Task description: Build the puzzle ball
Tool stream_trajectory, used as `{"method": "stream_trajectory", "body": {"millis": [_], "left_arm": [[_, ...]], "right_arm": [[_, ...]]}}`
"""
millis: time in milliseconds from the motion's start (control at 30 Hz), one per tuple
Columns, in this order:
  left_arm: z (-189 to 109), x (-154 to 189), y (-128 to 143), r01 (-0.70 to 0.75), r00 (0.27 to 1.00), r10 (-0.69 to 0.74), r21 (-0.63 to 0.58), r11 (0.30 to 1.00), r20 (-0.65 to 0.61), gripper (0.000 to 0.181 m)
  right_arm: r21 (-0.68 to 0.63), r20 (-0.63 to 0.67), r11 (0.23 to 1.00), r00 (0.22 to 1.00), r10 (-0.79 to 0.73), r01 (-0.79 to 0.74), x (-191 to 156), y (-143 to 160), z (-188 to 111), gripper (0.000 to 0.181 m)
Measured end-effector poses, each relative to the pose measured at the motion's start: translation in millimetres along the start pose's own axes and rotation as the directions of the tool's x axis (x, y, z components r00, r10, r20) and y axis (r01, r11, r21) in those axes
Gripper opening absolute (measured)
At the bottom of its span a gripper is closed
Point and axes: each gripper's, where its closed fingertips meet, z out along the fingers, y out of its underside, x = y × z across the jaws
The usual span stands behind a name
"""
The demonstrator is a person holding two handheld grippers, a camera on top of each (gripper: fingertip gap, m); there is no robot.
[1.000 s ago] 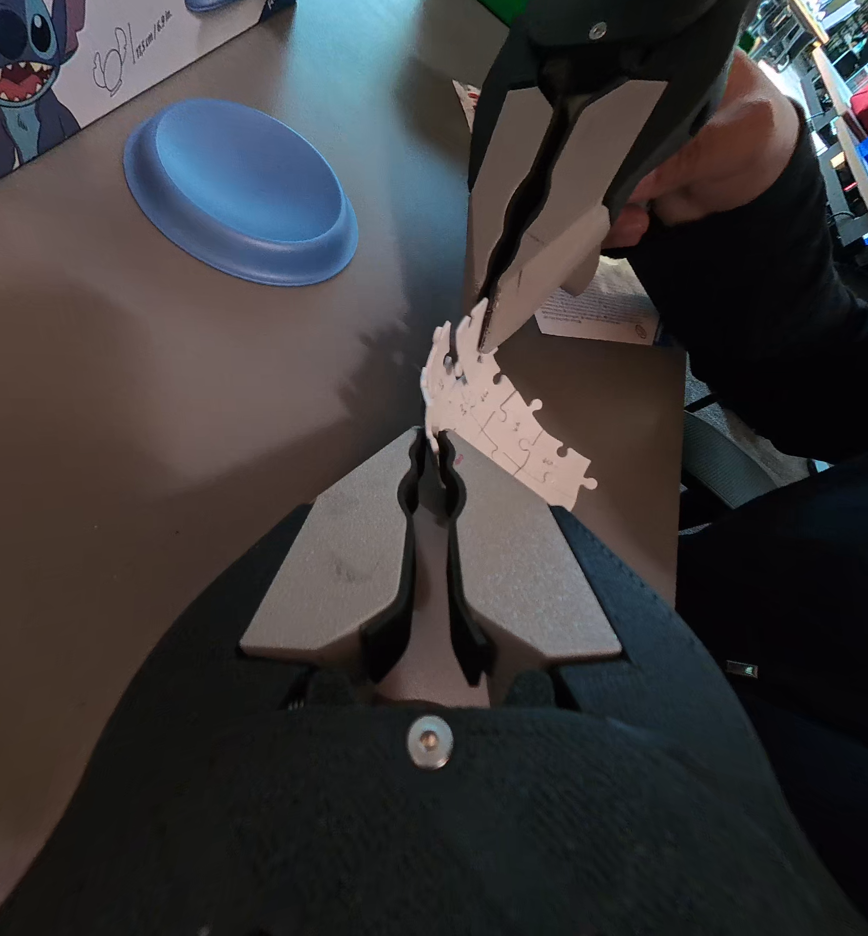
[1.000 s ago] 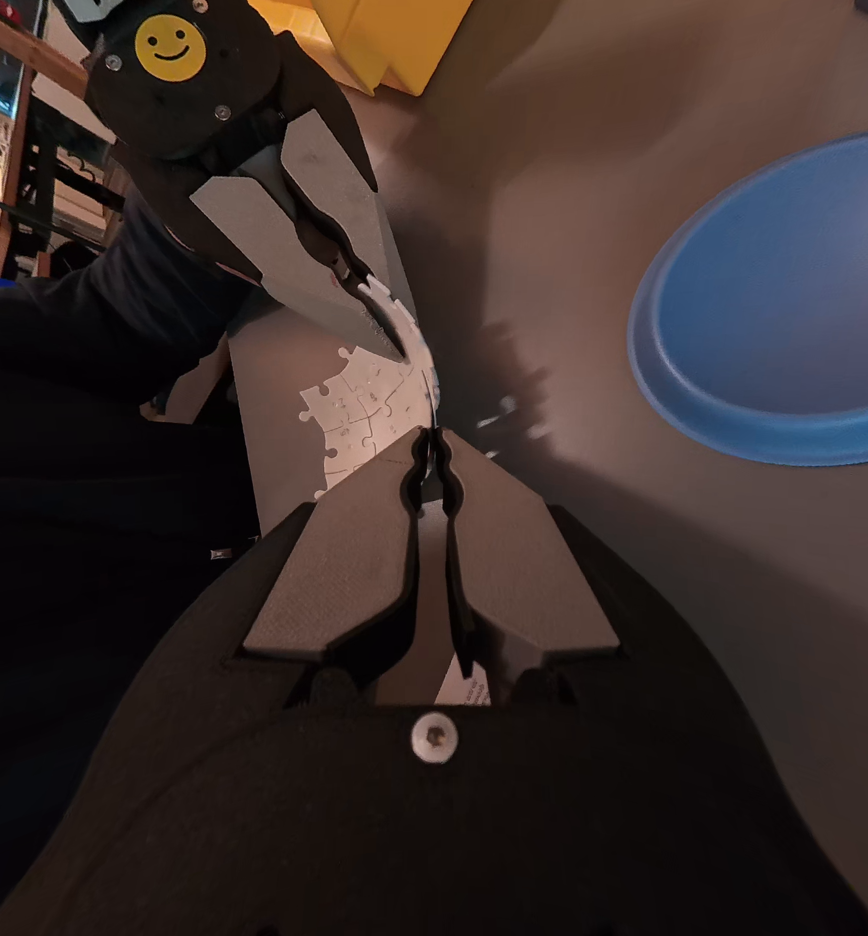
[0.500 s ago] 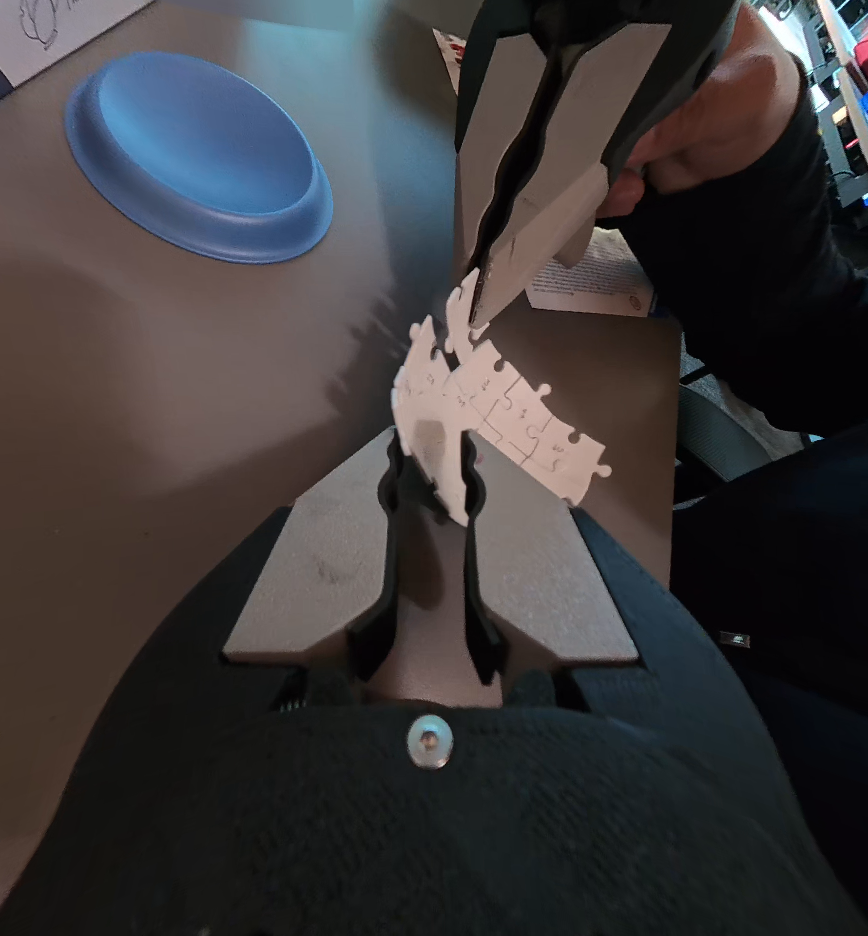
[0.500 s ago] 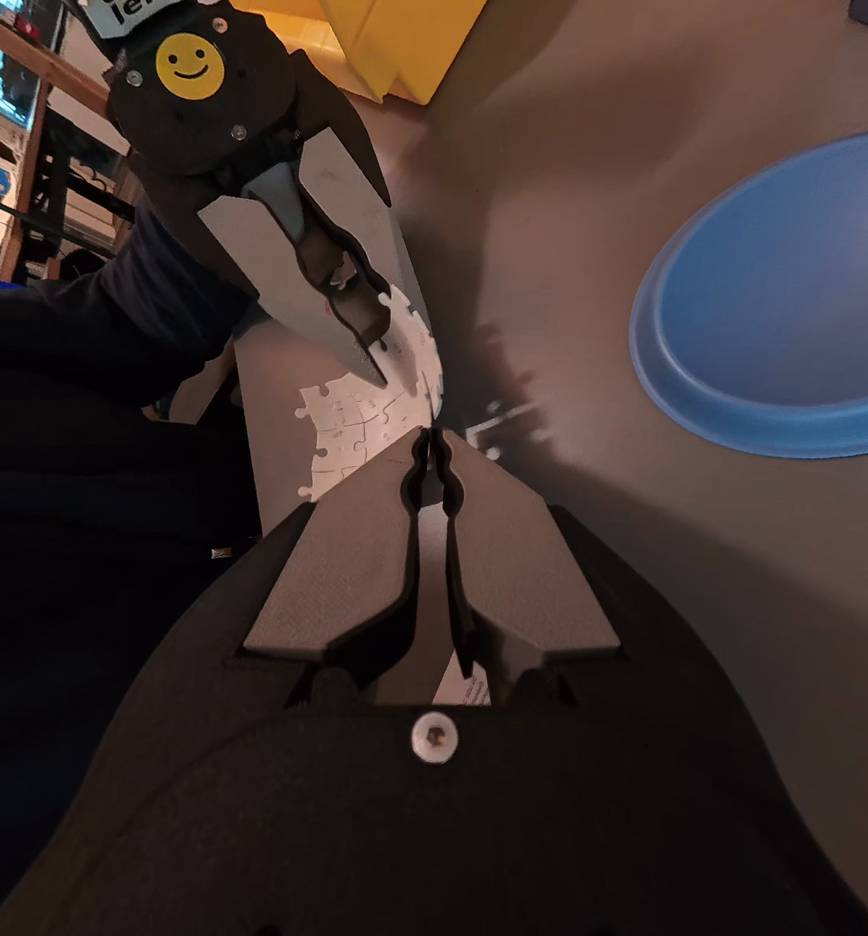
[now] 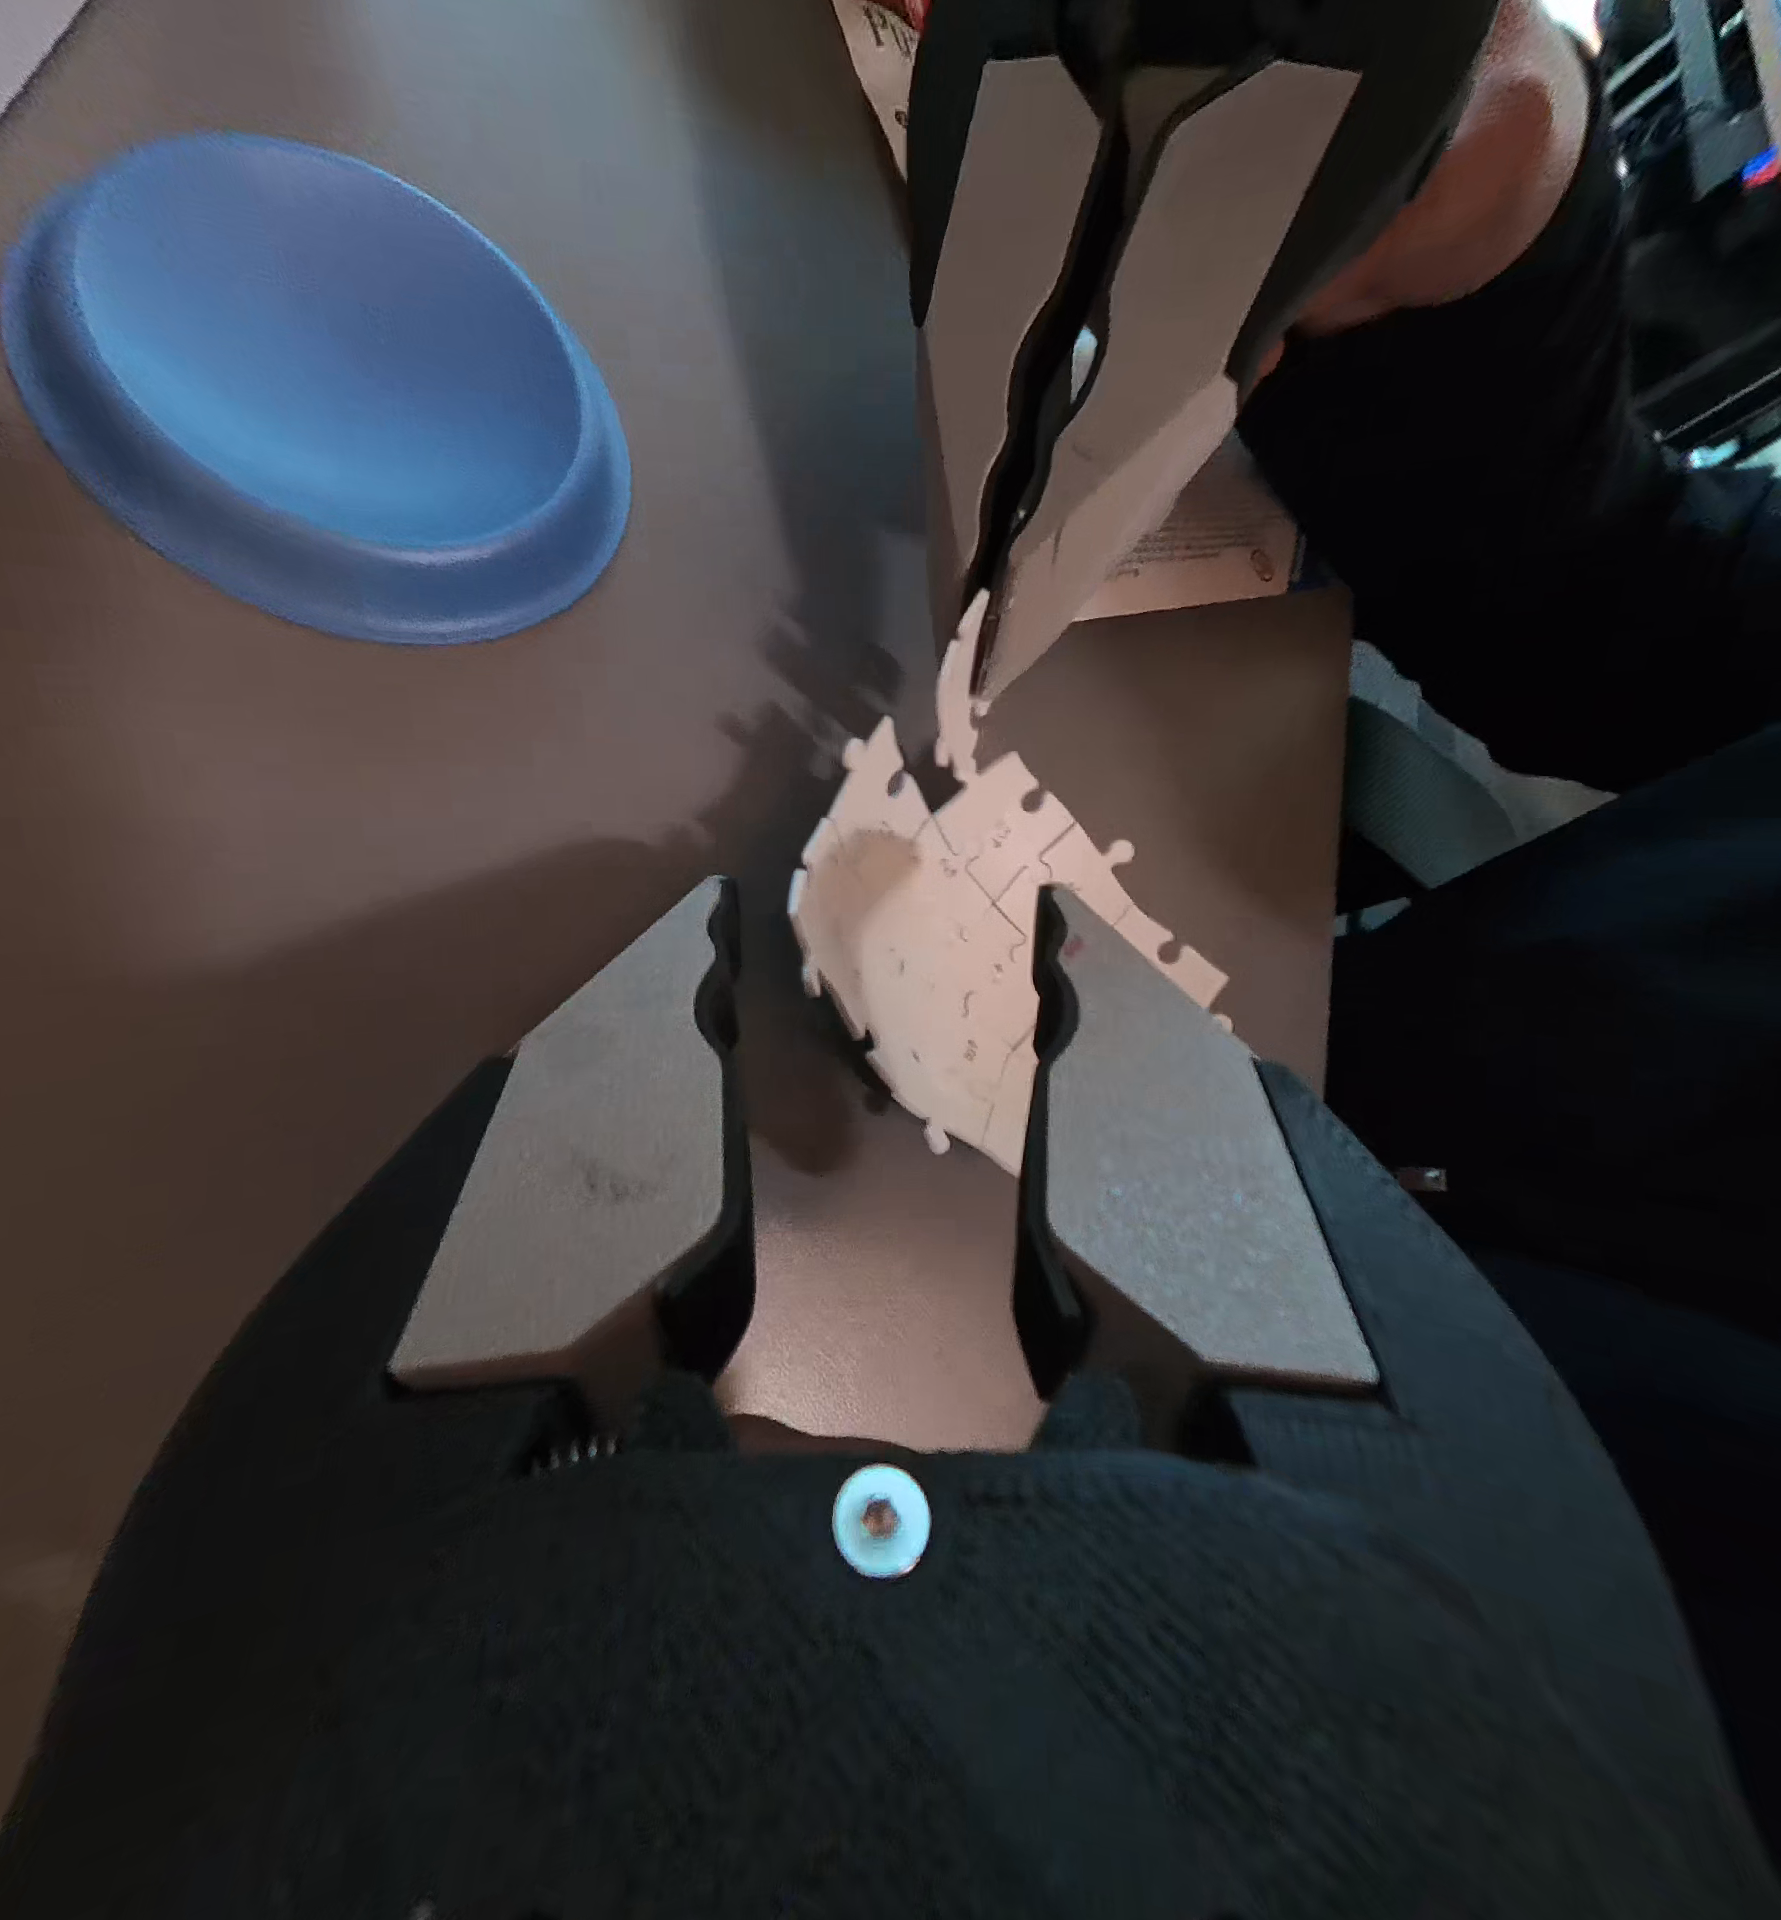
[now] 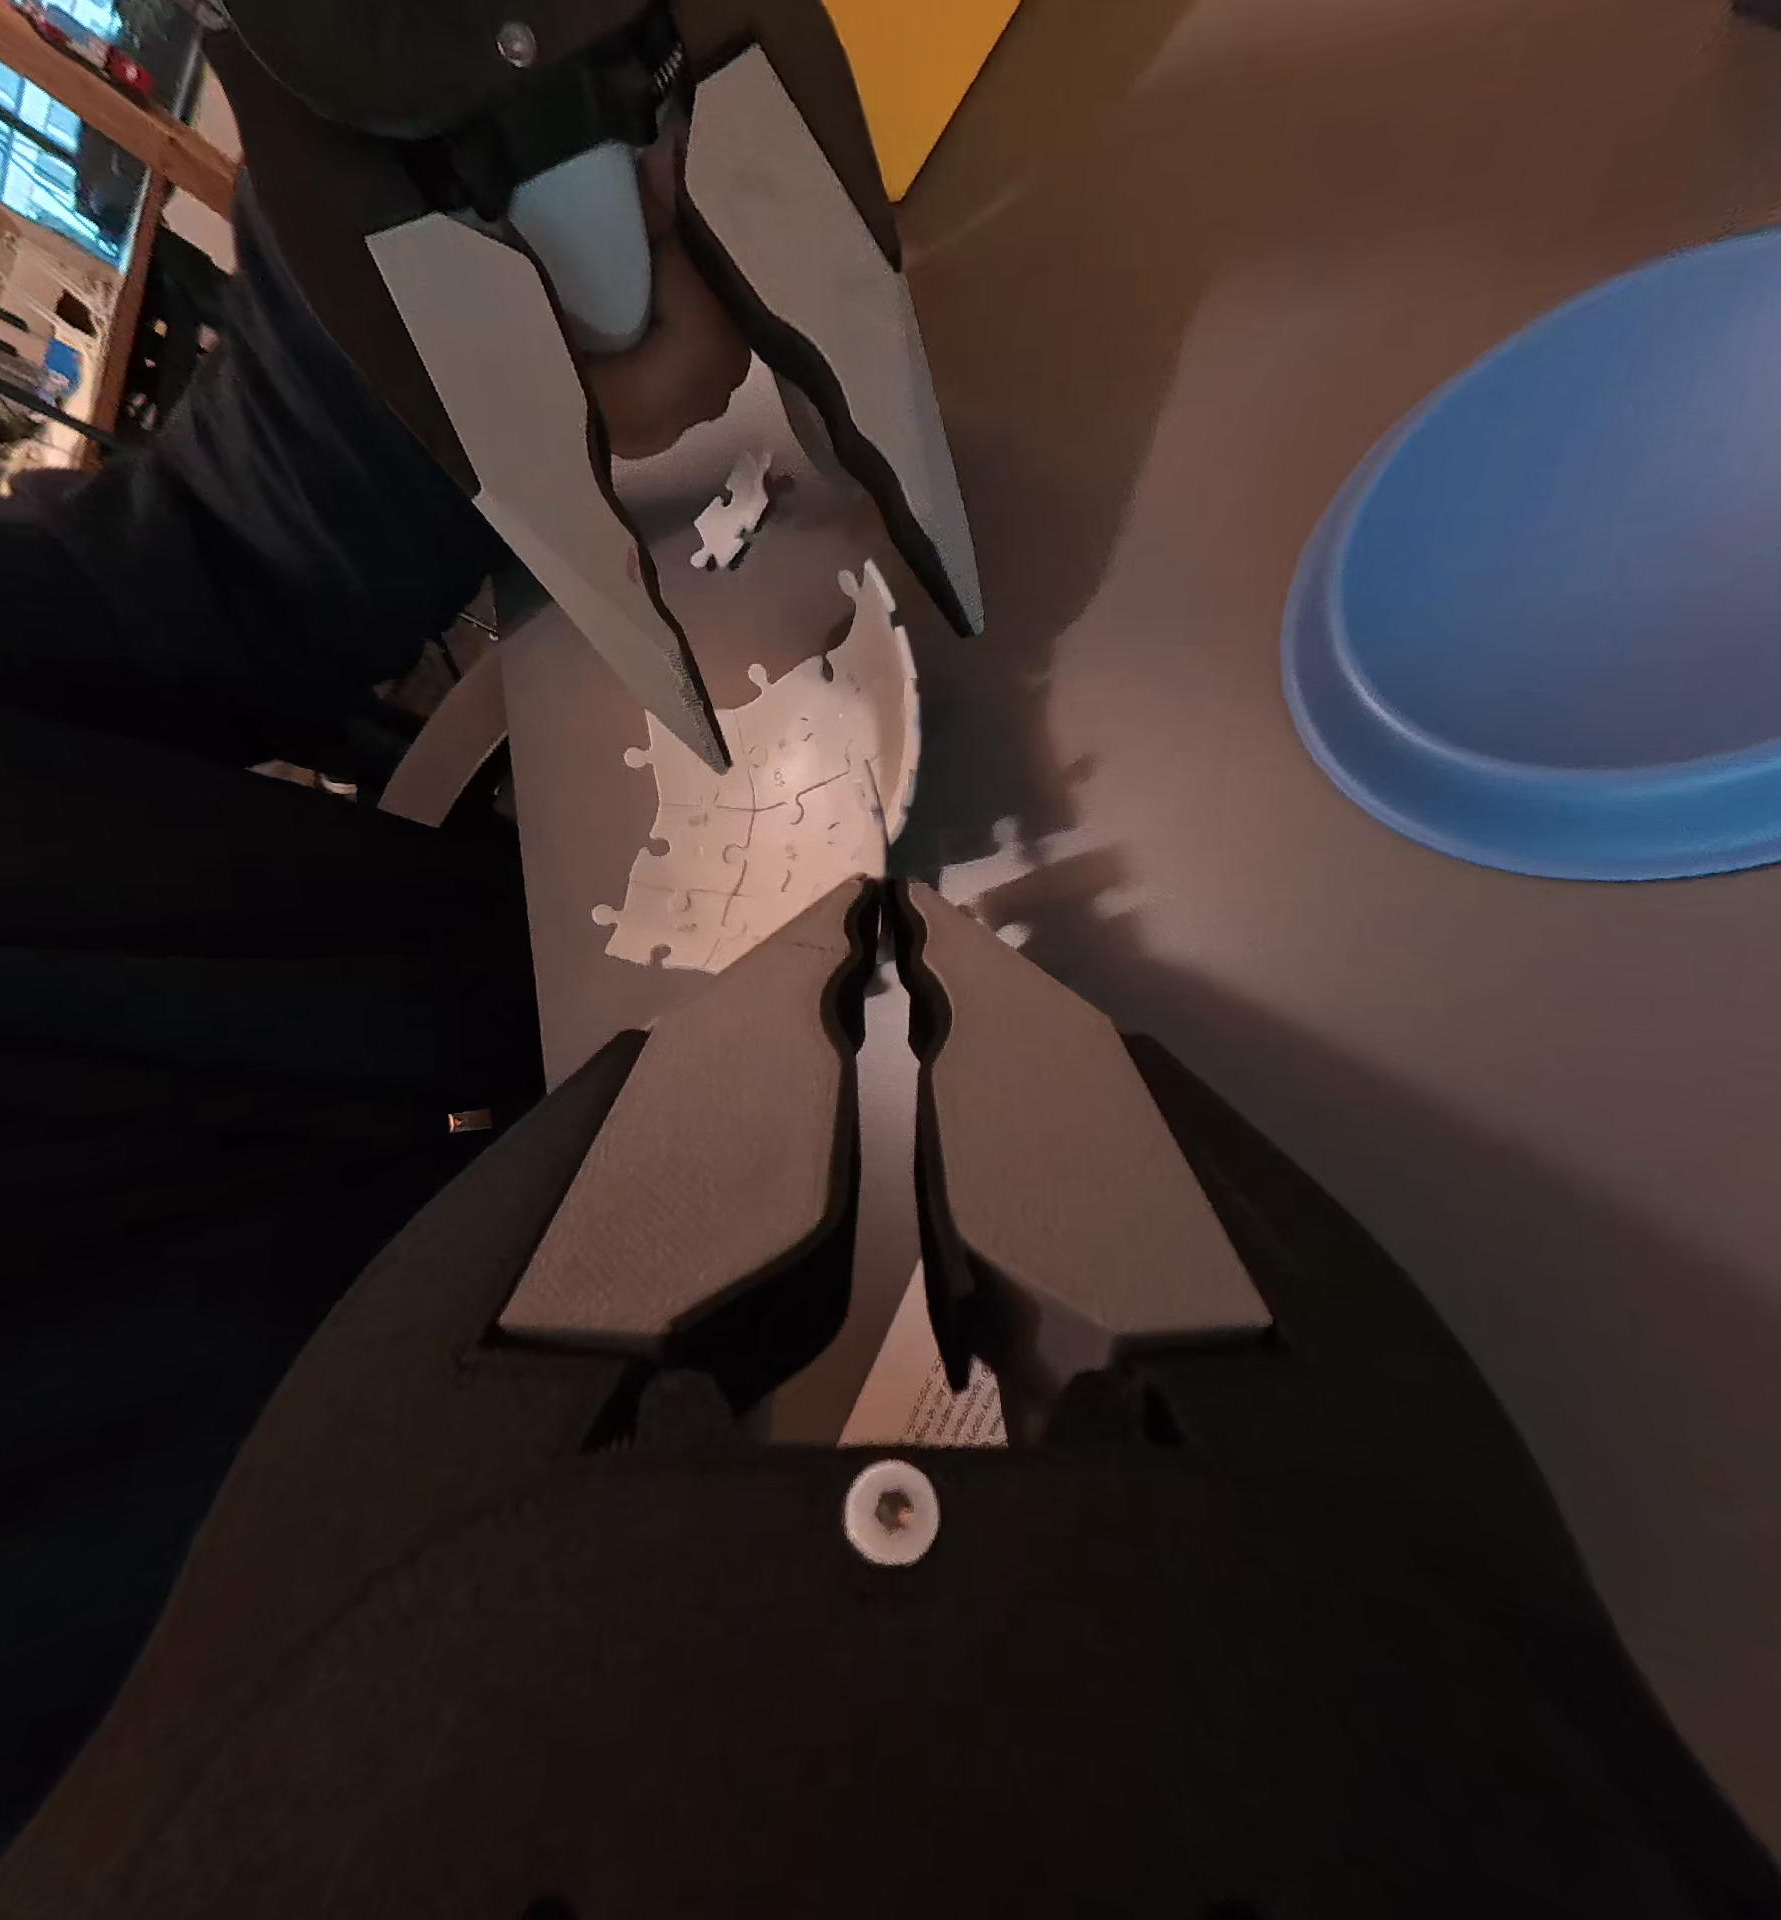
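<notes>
A curved white section of joined puzzle pieces (image 5: 953, 935) hangs just above the brown table. My right gripper (image 5: 985, 675) comes in from the top of the left wrist view and is shut on the section's far edge. In the right wrist view, my right gripper (image 6: 884, 896) pinches the thin edge of the section (image 6: 761, 831). My left gripper (image 5: 884, 909) is open, its fingers on either side of the section's near end and not gripping it. It also shows in the right wrist view (image 6: 834, 681), open above the section. A loose white piece (image 6: 730, 514) lies on the table behind.
A blue round dish (image 5: 314, 384) sits on the table to the left and also shows in the right wrist view (image 6: 1592, 571). A printed paper sheet (image 5: 1198, 530) lies near the table's right edge (image 5: 1333, 831). A yellow object (image 6: 927, 94) stands at the back. A person's dark sleeve fills the side. About 5 centimetres separates my left fingertips from my right. It is some 11 centimetres from my left tips to the blue round dish (image 5: 314, 384). It is also in sight in the right wrist view (image 6: 1647, 481).
My left gripper has opened and let go of the puzzle section, and has moved closer around it. My right gripper stays shut on the section's edge.
</notes>
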Motion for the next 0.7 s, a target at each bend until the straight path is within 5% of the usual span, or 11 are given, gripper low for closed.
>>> {"method": "stream_trajectory", "body": {"millis": [167, 333, 700], "left_arm": [[5.4, -2.7, -1.5, -0.012, 1.000, 0.009, -0.100, 0.995, -0.028, 0.054], [8.5, -8.2, 6.7, -0.014, 1.000, 0.017, -0.133, 0.991, 0.019, 0.008], [-1.9, 2.9, 17.4, 0.051, 0.999, -0.050, -0.054, 0.997, 0.013, 0.035]], "right_arm": [[-0.021, 0.007, 1.000, 1.000, -0.009, 0.009, -0.2, 4.3, 2.3, 0.000], [-0.040, 0.002, 0.999, 1.000, 0.000, 0.000, 3.4, 8.1, 6.6, 0.000], [-0.071, 0.011, 0.997, 1.000, -0.022, 0.023, 0.0, 6.1, 16.5, 0.000]]}}
